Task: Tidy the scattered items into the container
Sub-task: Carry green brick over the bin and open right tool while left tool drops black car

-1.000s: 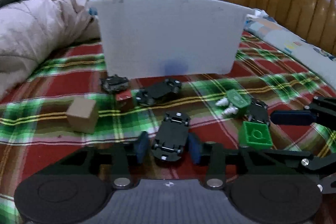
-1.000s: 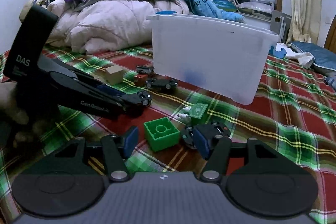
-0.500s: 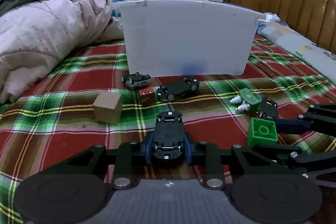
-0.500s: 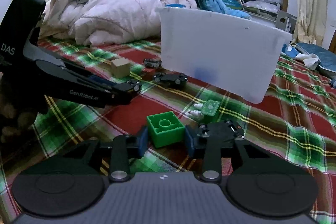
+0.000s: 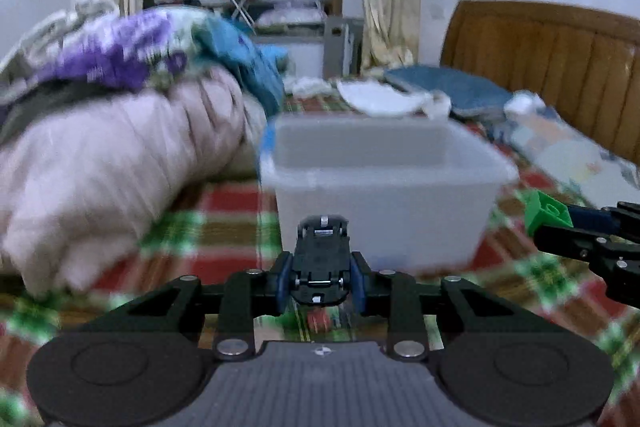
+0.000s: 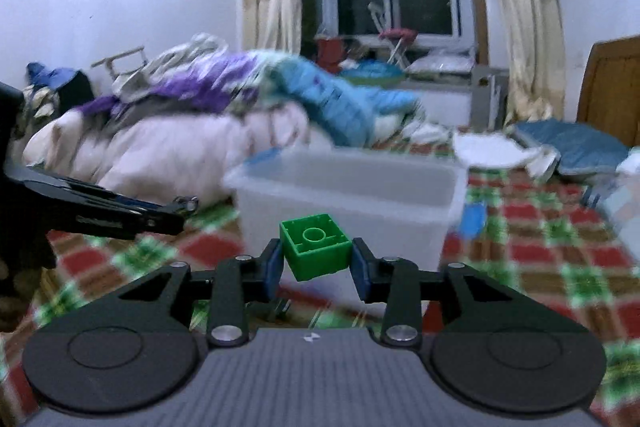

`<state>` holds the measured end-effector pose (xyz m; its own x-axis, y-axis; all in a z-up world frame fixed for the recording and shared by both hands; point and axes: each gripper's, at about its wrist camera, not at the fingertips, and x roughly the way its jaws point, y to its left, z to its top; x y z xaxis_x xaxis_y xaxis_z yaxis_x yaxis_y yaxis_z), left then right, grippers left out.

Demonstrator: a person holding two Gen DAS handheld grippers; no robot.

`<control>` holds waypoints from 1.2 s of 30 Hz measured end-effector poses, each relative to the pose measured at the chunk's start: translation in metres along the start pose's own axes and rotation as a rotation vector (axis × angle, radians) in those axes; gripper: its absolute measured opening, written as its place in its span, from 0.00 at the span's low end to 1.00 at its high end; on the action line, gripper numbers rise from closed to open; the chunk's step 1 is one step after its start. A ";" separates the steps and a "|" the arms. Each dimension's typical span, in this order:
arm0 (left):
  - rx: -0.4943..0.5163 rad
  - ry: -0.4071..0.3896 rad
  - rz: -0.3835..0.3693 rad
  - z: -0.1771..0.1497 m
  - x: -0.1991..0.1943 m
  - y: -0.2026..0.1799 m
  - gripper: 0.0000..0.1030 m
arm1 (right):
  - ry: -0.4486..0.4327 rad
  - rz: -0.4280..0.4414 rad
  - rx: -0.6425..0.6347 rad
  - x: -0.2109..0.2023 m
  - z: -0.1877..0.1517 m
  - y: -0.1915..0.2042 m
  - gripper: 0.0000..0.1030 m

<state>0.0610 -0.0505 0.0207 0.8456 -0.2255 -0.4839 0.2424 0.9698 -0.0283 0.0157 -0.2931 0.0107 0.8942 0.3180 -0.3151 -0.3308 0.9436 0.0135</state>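
My left gripper (image 5: 322,281) is shut on a black toy car (image 5: 321,259), held upside down above the plaid bed. My right gripper (image 6: 316,265) is shut on a green building block (image 6: 315,251), also lifted off the bed. The white plastic container (image 5: 384,187) stands just ahead of both grippers, open at the top; it also shows in the right wrist view (image 6: 348,199). The green block in the right gripper shows at the right of the left wrist view (image 5: 546,215). The left gripper's side shows at the left of the right wrist view (image 6: 120,215).
A heap of quilts and clothes (image 5: 120,131) lies left of the container. A wooden headboard (image 5: 552,67) and pillows (image 5: 440,91) are at the right and behind. A small red item (image 5: 320,319) lies on the bed below the left gripper.
Both grippers have risen off the bed with their items and tilted up toward the container's rim. The other scattered toys have dropped out of view.
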 end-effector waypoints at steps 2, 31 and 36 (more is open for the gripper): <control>-0.003 -0.017 -0.001 0.022 0.009 0.000 0.33 | -0.011 -0.024 0.007 0.012 0.017 -0.010 0.39; 0.096 0.127 0.096 -0.099 0.064 0.027 0.66 | 0.036 0.020 0.043 0.003 -0.011 0.012 0.39; 0.048 0.181 0.085 -0.100 0.087 0.035 0.34 | 0.037 0.024 0.041 0.003 -0.009 0.016 0.39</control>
<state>0.0956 -0.0268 -0.1099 0.7654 -0.1184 -0.6325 0.2002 0.9780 0.0592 0.0106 -0.2782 0.0011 0.8741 0.3375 -0.3495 -0.3386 0.9390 0.0599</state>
